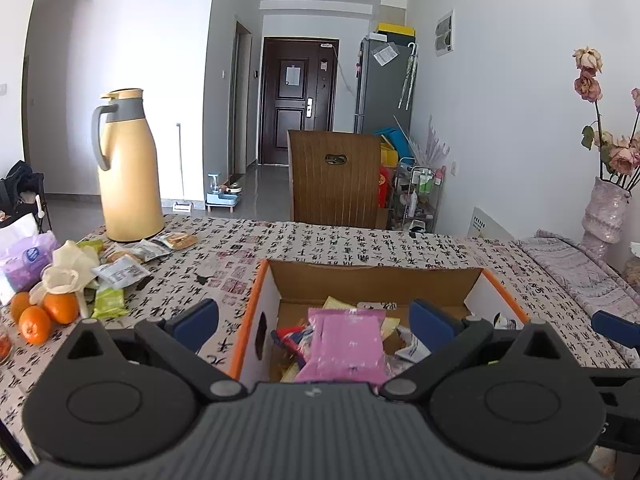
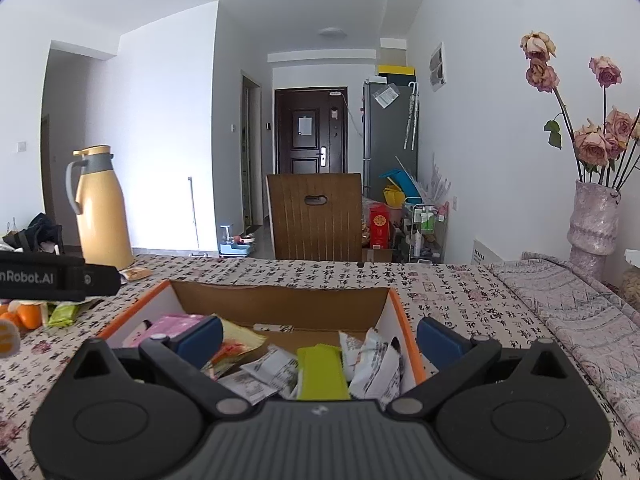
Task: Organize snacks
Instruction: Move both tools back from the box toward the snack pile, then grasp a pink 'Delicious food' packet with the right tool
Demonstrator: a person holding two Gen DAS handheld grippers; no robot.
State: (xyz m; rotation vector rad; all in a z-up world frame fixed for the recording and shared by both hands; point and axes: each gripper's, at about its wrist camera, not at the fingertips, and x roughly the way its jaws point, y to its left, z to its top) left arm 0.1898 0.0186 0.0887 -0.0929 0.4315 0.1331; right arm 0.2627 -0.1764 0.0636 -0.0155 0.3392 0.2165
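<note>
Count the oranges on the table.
3 visible, clustered at the table's left edge beside the loose snack packets: one, one, one. More may be hidden outside the view.

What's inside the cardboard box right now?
The box holds a pink packet, a lime-green packet, and several white wrappers. Whatever lies under that pile is covered.

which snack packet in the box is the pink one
The large flat pink packet lying on top at the box's left side; the packets beside it are white or yellow-green.

Cardboard box (image 1: 256, 312) open-topped, snack packets (image 2: 280, 368) heaped inside; thermos (image 1: 128, 168), oranges (image 1: 36, 320) crowding table's left
</note>
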